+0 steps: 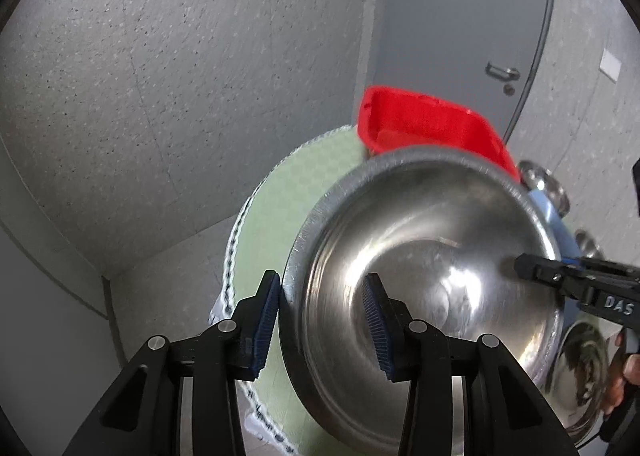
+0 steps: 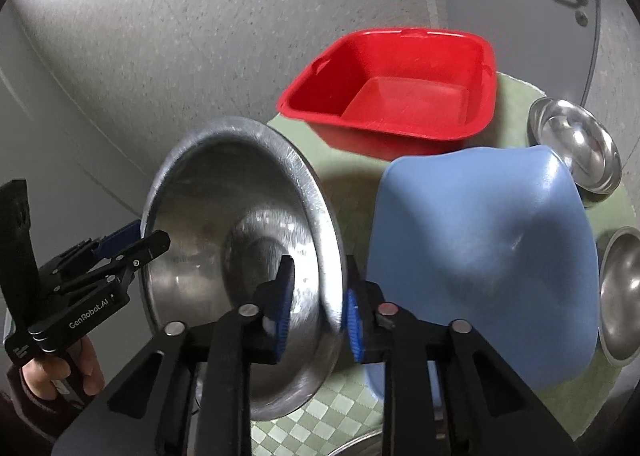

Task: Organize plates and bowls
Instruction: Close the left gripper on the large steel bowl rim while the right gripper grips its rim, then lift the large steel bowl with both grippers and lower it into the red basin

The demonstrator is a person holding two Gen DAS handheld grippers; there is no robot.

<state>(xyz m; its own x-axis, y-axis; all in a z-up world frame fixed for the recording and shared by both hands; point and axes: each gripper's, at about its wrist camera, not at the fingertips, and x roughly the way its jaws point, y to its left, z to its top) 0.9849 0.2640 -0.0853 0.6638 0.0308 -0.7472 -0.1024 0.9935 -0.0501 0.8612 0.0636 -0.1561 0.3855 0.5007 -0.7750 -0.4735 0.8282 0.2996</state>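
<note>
A large steel bowl (image 1: 420, 240) hangs tilted above the green checked cloth (image 1: 296, 183), held from two sides. My left gripper (image 1: 322, 320) is shut on its near rim, one blue pad outside the wall and one inside. In the left wrist view my right gripper (image 1: 544, 266) clamps the opposite rim. The right wrist view shows the same bowl (image 2: 224, 215) with my right gripper (image 2: 318, 316) shut on its rim, and my left gripper (image 2: 150, 234) biting the far edge. A hand (image 2: 60, 372) grips the left tool.
A red square basin (image 2: 392, 95) stands open at the back of the round table. An upturned blue basin (image 2: 480, 248) lies beside the bowl. Two small steel bowls (image 2: 572, 143) (image 2: 624, 292) sit at the right edge. Another steel bowl (image 1: 580, 376) rests below the held one.
</note>
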